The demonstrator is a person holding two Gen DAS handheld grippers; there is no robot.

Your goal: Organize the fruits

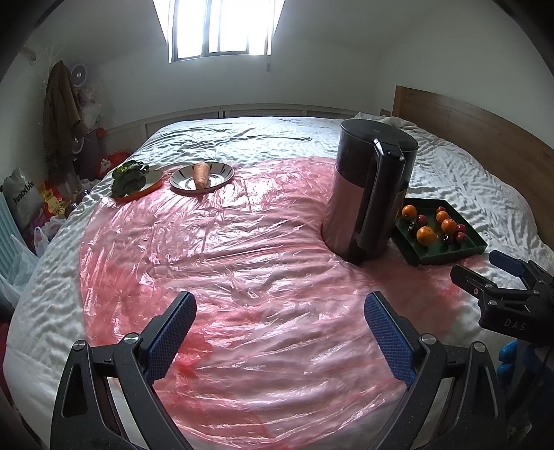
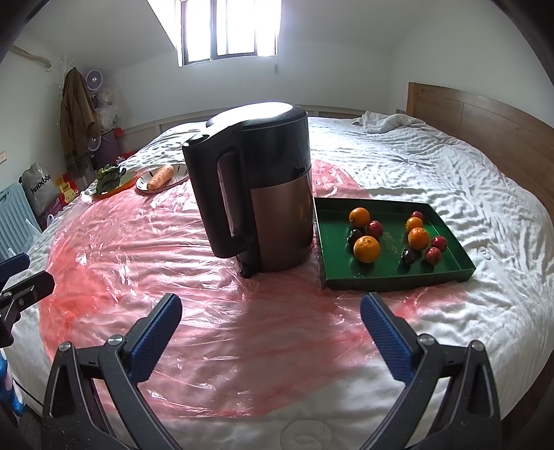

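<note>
Daylight from a barred window (image 1: 221, 27) falls on a wide bed (image 1: 242, 135) with a rumpled white cover, most of it overlaid by a crinkled pink plastic sheet (image 1: 242, 263).

From the left wrist camera, the left gripper (image 1: 280, 318) hangs low over the plastic with its jaws spread wide and nothing between them. Far back on the left sit two plates side by side: an orange plate (image 1: 152, 183) bearing leafy greens (image 1: 130, 174), and a striped plate (image 1: 221, 173) with a carrot (image 1: 201, 174) lying across it. A dark kettle (image 1: 370, 194) stands upright toward the right, its handle facing the camera. Just behind and to its right lies a green tray (image 1: 450, 254) holding the fruits (image 1: 436, 225), oranges mixed with small red and dark ones. The right gripper (image 1: 484, 268) enters from the right edge, near the tray's front corner, jaws parted and holding nothing.

From the right wrist camera, the right gripper (image 2: 271, 320) hovers above the plastic sheet (image 2: 138, 249), jaws wide apart and empty. The kettle (image 2: 256, 194) rises straight ahead, and the green tray (image 2: 398, 280) sits just beside its right flank. The fruits (image 2: 367, 247) lie in two loose clusters on the tray floor, well ahead of the fingertips. The striped plate (image 2: 145, 181) with the carrot (image 2: 160, 177) and the orange plate (image 2: 117, 185) with the leafy greens (image 2: 107, 178) show behind the kettle on the left. Part of the left gripper (image 2: 24, 277) shows at the left edge.
</note>
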